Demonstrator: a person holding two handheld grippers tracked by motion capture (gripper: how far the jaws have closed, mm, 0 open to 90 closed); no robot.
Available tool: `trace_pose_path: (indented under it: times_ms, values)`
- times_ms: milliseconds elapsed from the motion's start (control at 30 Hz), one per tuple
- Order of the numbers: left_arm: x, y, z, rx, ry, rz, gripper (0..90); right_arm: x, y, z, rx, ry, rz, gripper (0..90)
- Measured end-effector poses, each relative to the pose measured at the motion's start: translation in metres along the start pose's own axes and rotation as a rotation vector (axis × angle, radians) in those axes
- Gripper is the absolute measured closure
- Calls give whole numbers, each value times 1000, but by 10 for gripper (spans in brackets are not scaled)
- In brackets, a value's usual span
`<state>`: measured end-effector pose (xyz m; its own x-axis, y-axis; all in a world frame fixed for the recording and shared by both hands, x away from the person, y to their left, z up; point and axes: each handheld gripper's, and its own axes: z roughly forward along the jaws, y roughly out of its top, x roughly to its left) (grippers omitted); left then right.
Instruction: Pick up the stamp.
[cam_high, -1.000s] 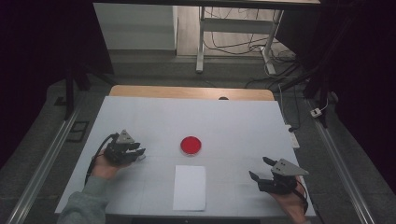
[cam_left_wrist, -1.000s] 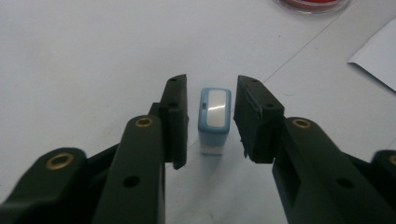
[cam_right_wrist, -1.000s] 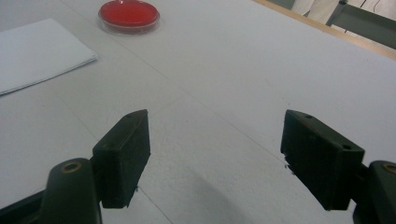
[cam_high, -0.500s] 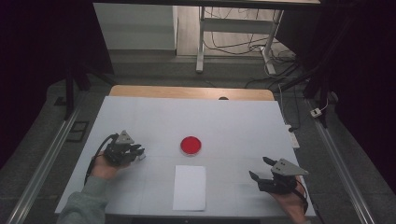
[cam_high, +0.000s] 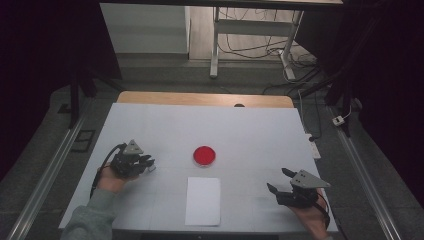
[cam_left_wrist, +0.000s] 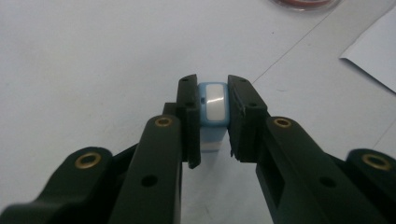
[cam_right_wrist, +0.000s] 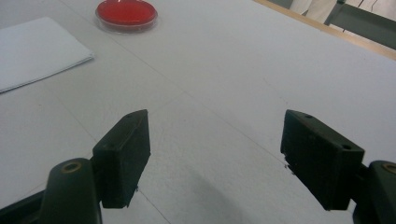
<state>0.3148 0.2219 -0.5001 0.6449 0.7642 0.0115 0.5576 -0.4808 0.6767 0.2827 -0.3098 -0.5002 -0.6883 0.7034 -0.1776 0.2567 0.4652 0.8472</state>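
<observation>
A small light-blue block with a white face (cam_left_wrist: 213, 105) sits clamped between the jaws of the left claw (cam_left_wrist: 213, 116), which have just been closing on it, at about 9 o'clock on the white surface (cam_high: 250, 130). A red round dish (cam_high: 204, 155) lies at the centre, a white paper sheet (cam_high: 203, 200) at 6 o'clock of it. The right claw (cam_high: 278, 181), at 4 o'clock, gapes wide and empty.

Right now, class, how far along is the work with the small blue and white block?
Done: the left hand-held gripper has just closed on the blue and white block. In hand: the block sits clamped at the table. Left: the right hand-held gripper stands open, idle; red dish and paper untouched.
</observation>
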Motion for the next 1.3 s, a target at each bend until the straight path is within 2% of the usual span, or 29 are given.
trace_pose_path:
  times_ms: [233,367,933,1067,1300]
  values:
    - [1,0,-6,-41,-10,-24,758,0,0,-1,-6,3,3,236]
    - [0,1,-11,-57,7,-20,758,0,0,0,-5,4,2,236]
    - [-5,8,-30,-186,-69,-65,758,1,0,-1,-5,3,-1,236]
    - [-6,9,-33,-210,-85,-79,758,1,-1,-1,-3,0,-3,236]
    - [-10,13,-37,-232,-93,-75,758,1,-1,0,-2,3,-2,236]
